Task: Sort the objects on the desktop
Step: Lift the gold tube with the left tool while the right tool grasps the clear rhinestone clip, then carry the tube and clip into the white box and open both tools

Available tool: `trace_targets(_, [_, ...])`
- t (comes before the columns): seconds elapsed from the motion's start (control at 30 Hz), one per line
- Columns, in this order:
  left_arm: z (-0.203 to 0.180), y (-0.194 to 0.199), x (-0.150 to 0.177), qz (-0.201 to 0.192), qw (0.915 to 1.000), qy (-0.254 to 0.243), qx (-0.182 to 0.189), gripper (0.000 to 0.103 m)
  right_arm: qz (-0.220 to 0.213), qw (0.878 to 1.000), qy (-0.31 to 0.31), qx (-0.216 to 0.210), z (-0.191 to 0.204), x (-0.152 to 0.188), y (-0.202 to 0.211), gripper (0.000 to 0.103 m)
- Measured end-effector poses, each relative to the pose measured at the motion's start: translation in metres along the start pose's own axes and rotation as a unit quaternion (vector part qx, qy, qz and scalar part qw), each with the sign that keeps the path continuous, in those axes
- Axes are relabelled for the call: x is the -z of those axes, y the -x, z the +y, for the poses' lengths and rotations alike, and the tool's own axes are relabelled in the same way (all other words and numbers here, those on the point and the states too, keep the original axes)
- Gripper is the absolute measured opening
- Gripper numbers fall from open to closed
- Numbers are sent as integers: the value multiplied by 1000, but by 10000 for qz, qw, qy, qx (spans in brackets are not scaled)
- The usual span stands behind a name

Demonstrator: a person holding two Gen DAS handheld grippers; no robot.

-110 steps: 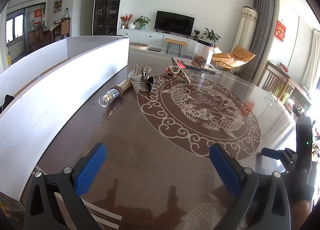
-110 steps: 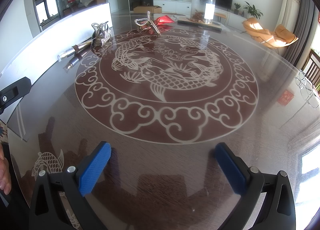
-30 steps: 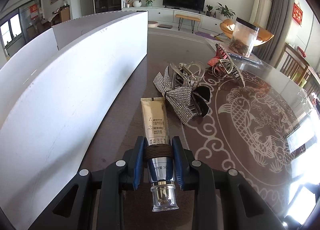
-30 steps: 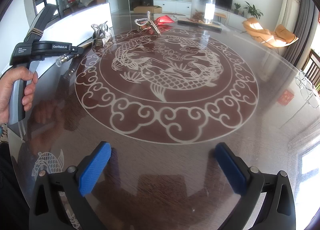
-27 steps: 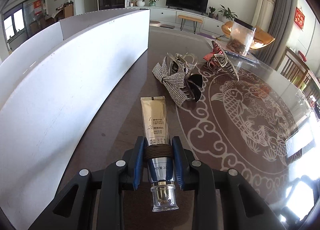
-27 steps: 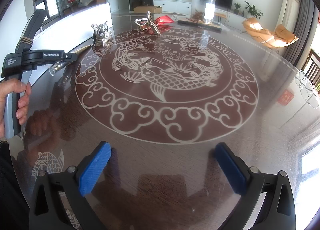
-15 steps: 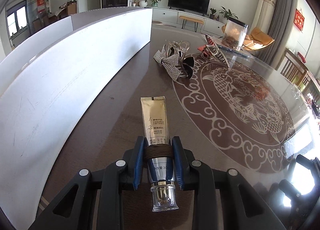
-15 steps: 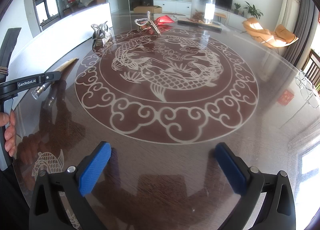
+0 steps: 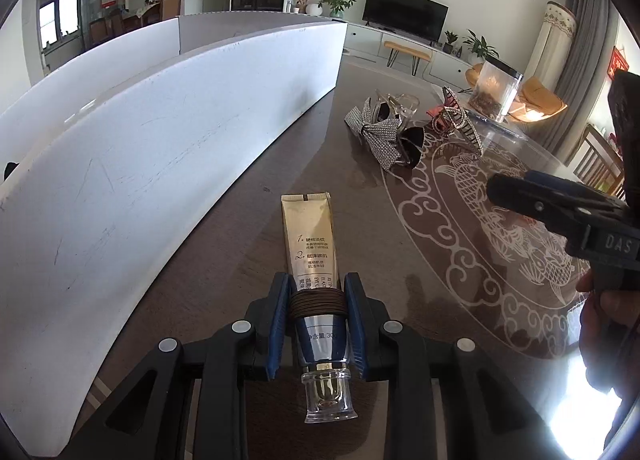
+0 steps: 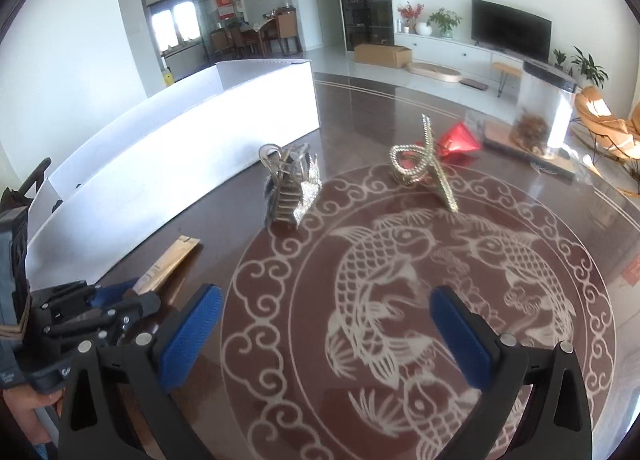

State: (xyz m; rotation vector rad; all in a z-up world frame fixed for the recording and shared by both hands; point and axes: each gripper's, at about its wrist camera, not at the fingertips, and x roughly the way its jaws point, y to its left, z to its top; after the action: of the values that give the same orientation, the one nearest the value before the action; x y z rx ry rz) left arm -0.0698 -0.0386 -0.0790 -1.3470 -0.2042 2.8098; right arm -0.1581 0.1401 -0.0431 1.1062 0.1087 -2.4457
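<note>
Left wrist – left gripper (image 9: 316,320) tilted down, gripping tube (image 9: 310,236)

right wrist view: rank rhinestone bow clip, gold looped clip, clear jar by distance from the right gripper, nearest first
From the right gripper, open over the table:
1. rhinestone bow clip, ahead to the left, near the white box wall.
2. gold looped clip, ahead and slightly right, beside a red item.
3. clear jar, far right, at the table's back.

The right gripper (image 10: 326,326) swings in over the table, hair clips now big at centre frame, its arm now filling the right edge of the left wrist view. The gold tube (image 9: 310,236), lifted off the table, sits clamped in the left gripper (image 9: 316,324), clips receding to upper right.
</note>
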Motion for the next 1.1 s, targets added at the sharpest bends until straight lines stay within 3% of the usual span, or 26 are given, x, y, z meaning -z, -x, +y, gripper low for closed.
trace_targets(0.17, [-1, 0, 0, -10, 10000, -54, -44, 28, 304, 9985, 446, -118, 27, -48, -70, 103])
trace_targets(0.33, [2, 0, -2, -7, 10000, 43, 65, 28, 579, 9968, 547, 113, 39, -69, -119, 103])
trace_targets(0.43, [8, 2, -4, -29, 9995, 196, 257, 28, 499, 9977, 445, 61, 36, -73, -127, 76])
trace_targets(0.47, [11, 4, -4, -69, 9991, 255, 345, 28, 461, 9982, 379, 5, 34, -74, -125, 55])
trace_targets(0.6, [18, 17, -6, -331, 9957, 440, 749, 28, 337, 9992, 90, -185, 20, -65, -98, 55])
trace_targets(0.8, [15, 35, -6, -667, 9872, 482, 1368, 28, 181, 9993, 27, -337, -5, -26, -22, 55])
trace_targets(1.1, [18, 60, -3, -995, 9794, 505, 1684, 27, 127, 9990, -72, -430, -19, 16, 48, 55])
